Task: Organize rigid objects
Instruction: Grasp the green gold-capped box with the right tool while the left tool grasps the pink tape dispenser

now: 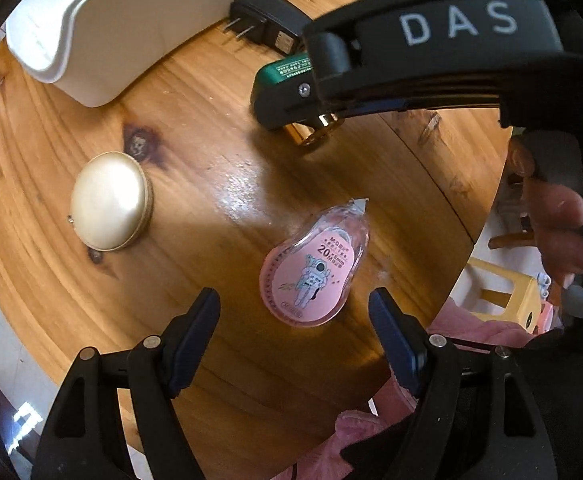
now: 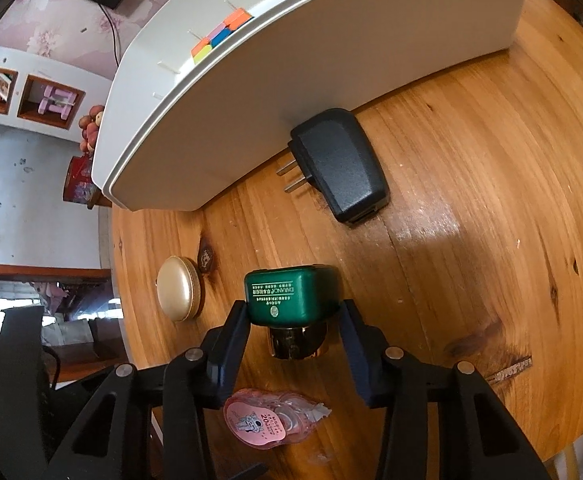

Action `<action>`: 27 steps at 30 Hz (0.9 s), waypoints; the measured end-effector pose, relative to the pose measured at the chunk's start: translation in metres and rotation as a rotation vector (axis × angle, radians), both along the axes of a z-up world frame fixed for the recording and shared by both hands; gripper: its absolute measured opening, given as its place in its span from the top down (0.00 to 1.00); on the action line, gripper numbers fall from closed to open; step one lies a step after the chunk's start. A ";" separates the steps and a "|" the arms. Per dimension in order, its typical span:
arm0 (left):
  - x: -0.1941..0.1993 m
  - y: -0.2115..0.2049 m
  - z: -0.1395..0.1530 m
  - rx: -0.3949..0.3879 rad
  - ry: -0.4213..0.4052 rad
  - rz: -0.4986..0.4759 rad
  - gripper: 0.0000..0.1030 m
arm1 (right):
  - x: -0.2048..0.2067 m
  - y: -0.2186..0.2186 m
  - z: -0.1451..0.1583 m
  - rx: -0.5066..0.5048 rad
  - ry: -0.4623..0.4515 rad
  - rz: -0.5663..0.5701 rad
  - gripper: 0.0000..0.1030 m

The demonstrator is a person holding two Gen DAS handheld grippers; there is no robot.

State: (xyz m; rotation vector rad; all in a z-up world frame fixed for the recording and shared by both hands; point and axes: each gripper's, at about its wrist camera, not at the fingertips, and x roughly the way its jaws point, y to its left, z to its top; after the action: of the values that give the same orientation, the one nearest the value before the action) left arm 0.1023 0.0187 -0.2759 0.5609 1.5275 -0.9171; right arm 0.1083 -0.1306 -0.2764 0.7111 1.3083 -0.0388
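Observation:
A green bottle (image 2: pixel 291 292) with a gold cap (image 2: pixel 295 344) lies on the round wooden table (image 2: pixel 471 200). My right gripper (image 2: pixel 293 304) is shut on it, one pad against each side. The left wrist view shows the same grip on the green bottle (image 1: pixel 279 80) from the side. A pink correction-tape dispenser (image 1: pixel 315 276) with an astronaut label lies flat on the wood. My left gripper (image 1: pixel 293 294) hangs open just above it, a finger on either side, not touching it.
A pearly round compact (image 1: pixel 109 204) lies to the left. A black plug adapter (image 2: pixel 339 164) rests against a white bin (image 2: pixel 271 80) at the back, which holds a coloured cube (image 2: pixel 219 36). A person's hand (image 1: pixel 559 220) holds the right gripper. The table edge runs close on the right.

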 end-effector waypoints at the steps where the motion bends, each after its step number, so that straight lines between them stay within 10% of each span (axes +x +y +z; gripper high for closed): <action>1: 0.000 -0.001 -0.001 0.005 0.000 0.002 0.23 | -0.001 -0.002 0.001 -0.003 0.000 -0.005 0.56; 27: -0.012 -0.035 -0.019 0.133 -0.114 -0.056 0.31 | -0.040 -0.039 0.012 -0.042 0.015 -0.076 0.60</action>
State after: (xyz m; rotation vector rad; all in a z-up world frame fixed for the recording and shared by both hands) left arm 0.0899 -0.0166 -0.2949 0.7428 1.4832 -0.8158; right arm 0.0685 -0.1694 -0.2642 0.7259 1.2908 -0.1333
